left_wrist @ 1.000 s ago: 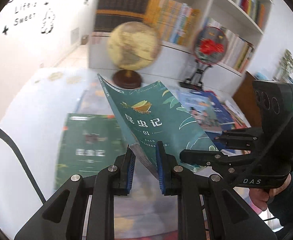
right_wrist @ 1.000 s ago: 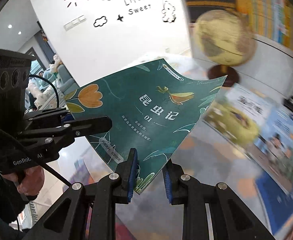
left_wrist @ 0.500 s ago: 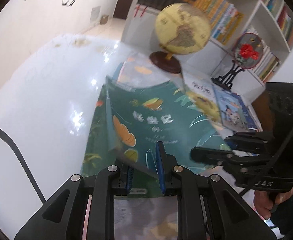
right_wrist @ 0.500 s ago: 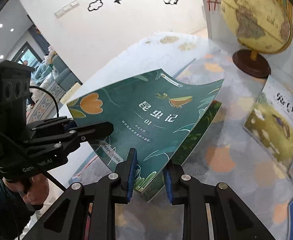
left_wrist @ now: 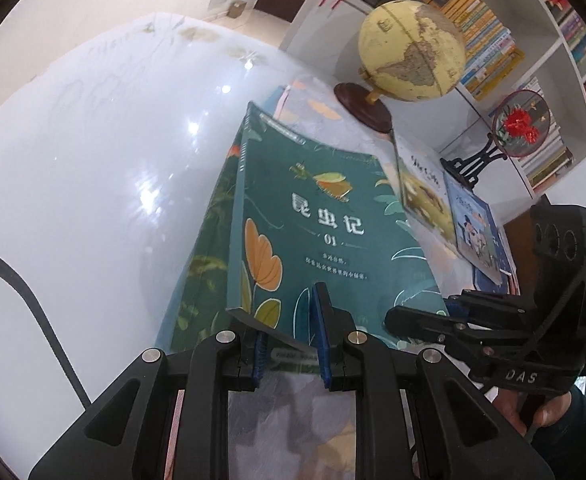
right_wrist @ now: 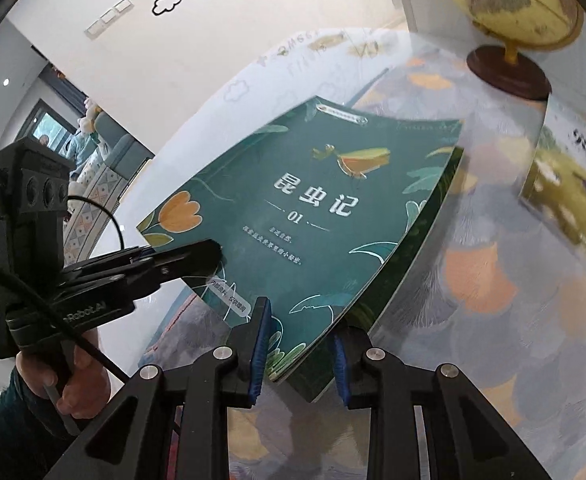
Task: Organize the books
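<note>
A green book point(left_wrist: 325, 216) marked 01 lies almost flat on a second green book point(left_wrist: 205, 264) on the table, with its near edge still slightly raised. My left gripper point(left_wrist: 289, 344) is shut on the near left corner, and its jaws are starting to open. In the right wrist view the same green book point(right_wrist: 313, 208) covers the lower book point(right_wrist: 309, 376). My right gripper point(right_wrist: 299, 356) is shut on the near right corner. Each view also shows the other gripper: the right gripper point(left_wrist: 393, 316) and the left gripper point(right_wrist: 213, 252).
A globe point(left_wrist: 411, 50) on a wooden foot stands behind the books. Two picture books point(left_wrist: 425, 196) point(left_wrist: 473, 232) lie to the right. A round fan ornament point(left_wrist: 521, 126) and a bookshelf point(left_wrist: 489, 40) sit beyond. The glossy white table point(left_wrist: 93, 160) stretches left.
Both grippers came down with the green book. It went from tilted in the air to resting on the lower green book. The right gripper's jaws look slightly wider.
</note>
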Demonstrator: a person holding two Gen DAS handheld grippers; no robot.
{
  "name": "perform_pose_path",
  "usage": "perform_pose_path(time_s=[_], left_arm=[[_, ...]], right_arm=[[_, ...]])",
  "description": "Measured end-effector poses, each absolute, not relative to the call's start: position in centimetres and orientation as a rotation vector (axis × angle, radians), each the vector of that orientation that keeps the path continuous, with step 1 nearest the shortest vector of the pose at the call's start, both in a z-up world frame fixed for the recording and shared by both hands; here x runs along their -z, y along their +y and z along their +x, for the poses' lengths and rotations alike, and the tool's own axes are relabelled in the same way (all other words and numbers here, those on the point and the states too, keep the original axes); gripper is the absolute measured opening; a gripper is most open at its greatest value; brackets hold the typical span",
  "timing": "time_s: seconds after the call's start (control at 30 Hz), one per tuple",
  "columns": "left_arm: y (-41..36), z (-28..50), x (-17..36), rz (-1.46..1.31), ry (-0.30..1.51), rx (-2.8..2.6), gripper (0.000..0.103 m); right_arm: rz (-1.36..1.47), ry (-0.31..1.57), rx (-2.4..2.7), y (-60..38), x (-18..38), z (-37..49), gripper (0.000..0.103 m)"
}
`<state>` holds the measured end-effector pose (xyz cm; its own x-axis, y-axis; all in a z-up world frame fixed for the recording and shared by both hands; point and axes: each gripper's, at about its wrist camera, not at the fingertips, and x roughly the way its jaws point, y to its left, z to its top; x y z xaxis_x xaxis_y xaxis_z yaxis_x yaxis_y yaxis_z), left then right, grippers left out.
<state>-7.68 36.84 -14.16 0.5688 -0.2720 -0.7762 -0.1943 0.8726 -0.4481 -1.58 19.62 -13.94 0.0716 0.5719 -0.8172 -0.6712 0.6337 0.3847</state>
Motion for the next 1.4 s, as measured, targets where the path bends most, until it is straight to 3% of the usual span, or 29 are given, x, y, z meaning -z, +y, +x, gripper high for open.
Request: perform_pose_path(time_s=[0.3,0.93,1.4], left_arm=[[37.0,-8.3,16.3,-0.521,1.048,-0.019,0.028],[37.6,-11.6,14.8,-0.471,1.089,-0.21,0.028],[23.6,-8.2,6.2,-0.266,0.982,0.136,0.028]], right_arm=[[-0.121,1.225,-0.918,19.5,15.5,-1.4,0.027],[-0.255,1.215,-0.859,16.1,14.0,-4.3,0.027],[-0.267,1.167,-0.675,4.6,11.5,-8.7,0.027]])
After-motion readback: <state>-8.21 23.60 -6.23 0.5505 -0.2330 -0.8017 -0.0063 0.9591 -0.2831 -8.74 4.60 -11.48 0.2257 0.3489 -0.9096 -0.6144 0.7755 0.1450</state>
